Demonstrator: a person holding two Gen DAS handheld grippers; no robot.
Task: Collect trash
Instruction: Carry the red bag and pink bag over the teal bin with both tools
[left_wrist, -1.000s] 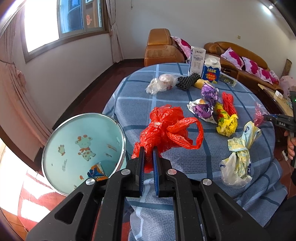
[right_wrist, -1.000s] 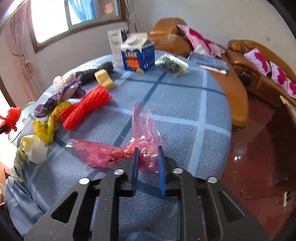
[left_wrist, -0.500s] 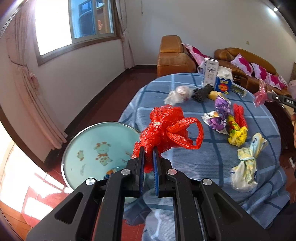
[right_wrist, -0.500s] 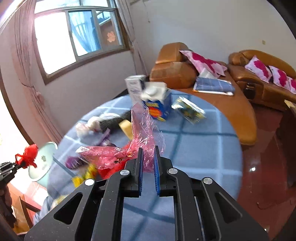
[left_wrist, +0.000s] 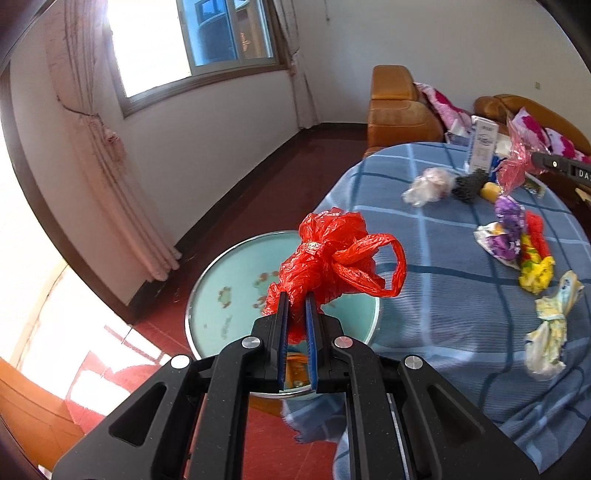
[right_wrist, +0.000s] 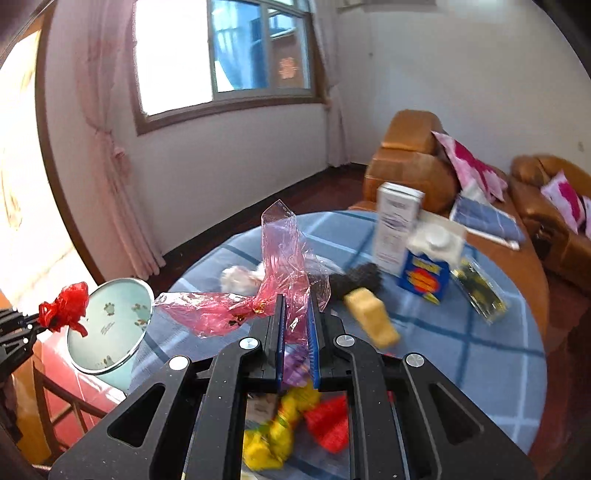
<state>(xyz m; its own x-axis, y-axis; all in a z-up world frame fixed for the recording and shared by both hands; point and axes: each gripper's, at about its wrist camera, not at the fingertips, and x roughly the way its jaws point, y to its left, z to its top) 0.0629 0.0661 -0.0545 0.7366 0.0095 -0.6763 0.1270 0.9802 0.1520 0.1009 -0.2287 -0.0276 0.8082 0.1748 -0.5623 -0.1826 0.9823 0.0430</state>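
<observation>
Your left hand-held gripper (left_wrist: 295, 306) is clamped on the knotted red plastic bag (left_wrist: 332, 262), which hangs in the air above the round pale-blue enamel basin with cartoon prints (left_wrist: 229, 291), just beside the edge of the round counter under its blue checked cloth (left_wrist: 443, 314). Judging by the task, the basin is the bin. Bring the bag squarely over the middle of the basin before you let go: its loose handle loop reaches toward the counter side and could catch on the rim. Release low, so the light plastic does not drift out.

Your right hand-held gripper (right_wrist: 295, 314) is pinched together on the crumpled pink transparent cellophane wrapper (right_wrist: 280, 280), lifted clear of the cloth. One long tail trails out toward the basin; carry it high enough to pass over the yellow sponge block (right_wrist: 373, 321) and the black mesh scrubber (right_wrist: 358, 277) without dragging them. Bring it in from the counter side so the two tools do not cross over the basin.

Farther along the counter more rubbish waits: a tied yellow-and-white plastic bag (left_wrist: 554, 328), a yellow wrapper (left_wrist: 535, 269), a red net bag (left_wrist: 535, 232), a purple wrapper (left_wrist: 508, 229) and a clear bag (left_wrist: 428, 184). The tall white carton (left_wrist: 482, 147) stands at the far rim.
</observation>
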